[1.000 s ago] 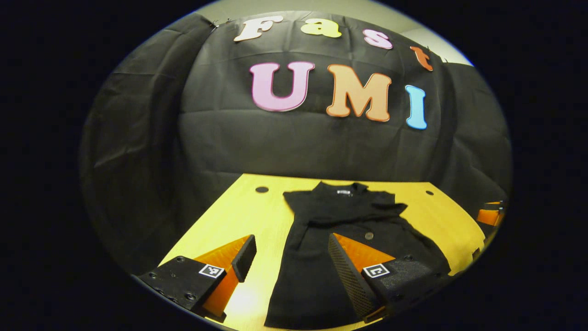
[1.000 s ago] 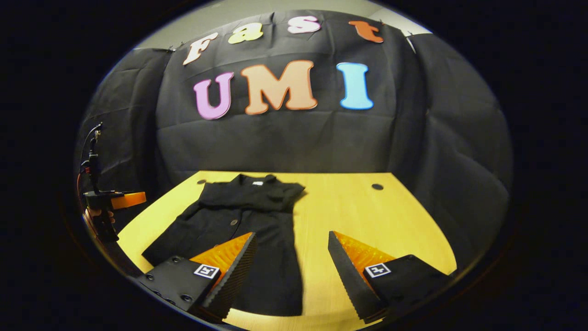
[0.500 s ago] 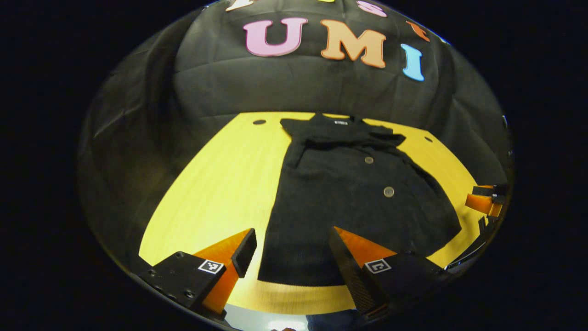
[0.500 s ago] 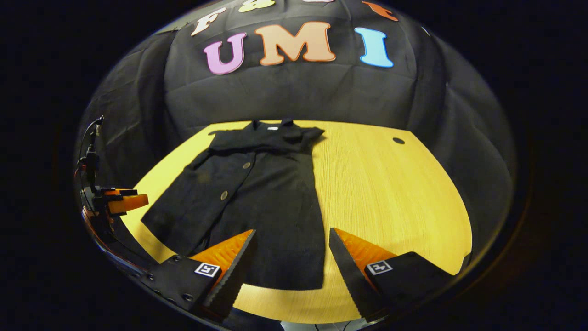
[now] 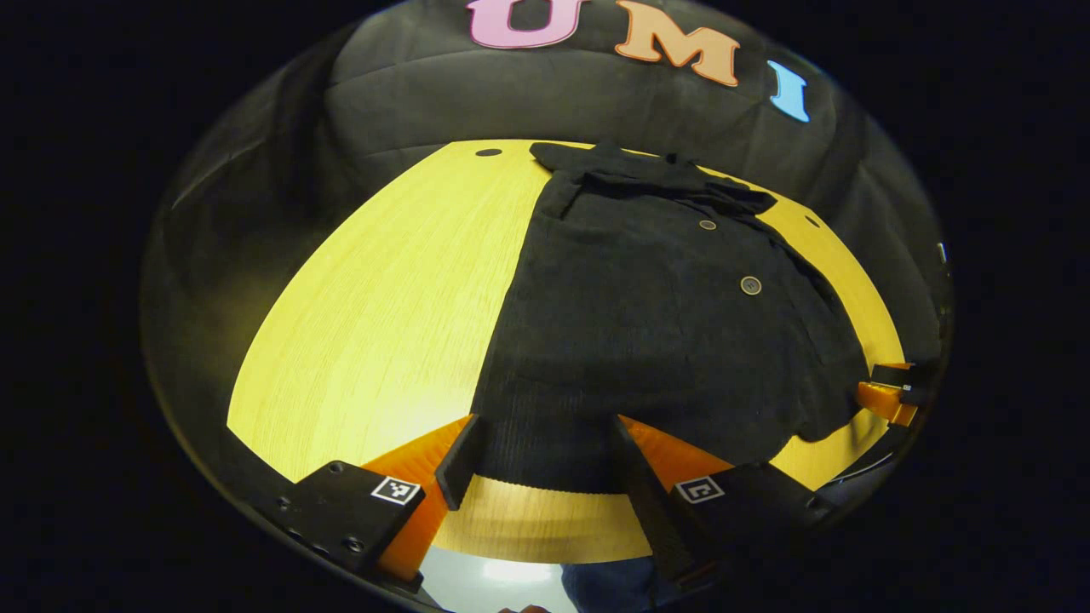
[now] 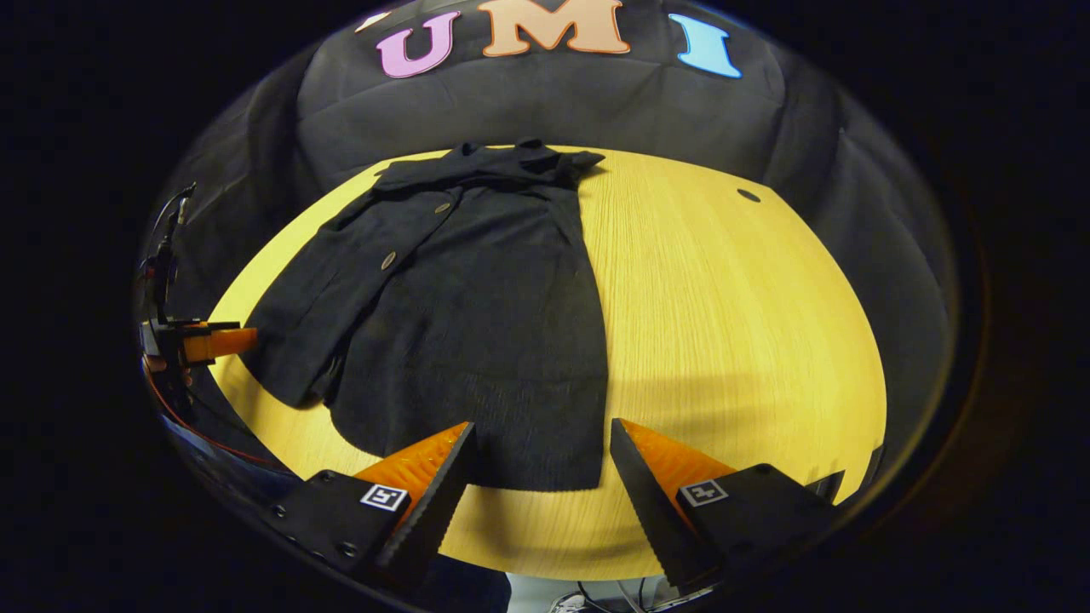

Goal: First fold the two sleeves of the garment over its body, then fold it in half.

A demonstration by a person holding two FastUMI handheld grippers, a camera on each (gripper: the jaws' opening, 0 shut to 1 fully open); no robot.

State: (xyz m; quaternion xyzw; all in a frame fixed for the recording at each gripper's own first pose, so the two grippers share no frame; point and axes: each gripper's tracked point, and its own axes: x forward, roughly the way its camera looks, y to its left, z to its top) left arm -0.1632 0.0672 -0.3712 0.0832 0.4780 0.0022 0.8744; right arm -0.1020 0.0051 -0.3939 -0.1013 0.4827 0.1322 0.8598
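Note:
A black buttoned garment (image 5: 647, 323) lies flat on the yellow table (image 5: 375, 323), collar toward the booth wall, with both sleeves folded across its chest. My left gripper (image 5: 541, 438) is open, and the left end of the near hem lies between its fingers. In the right gripper view the garment (image 6: 460, 315) stretches away from my right gripper (image 6: 541, 434), which is open over the hem's right corner. I cannot tell whether either gripper touches the cloth. The right gripper (image 5: 890, 393) also shows small at the far right edge, and the left gripper (image 6: 204, 340) at the far left edge.
Bare yellow table (image 6: 732, 323) spreads to the right of the garment, with a small round hole (image 6: 748, 195) near its back edge. Another hole (image 5: 489, 152) sits at the back left. The black booth wall (image 5: 443, 94) closes in behind the table. The table's near edge runs just below the fingers.
Both grippers have come down and tilted toward the table, closing on the garment's near hem. The garment itself has not moved. Both stay open.

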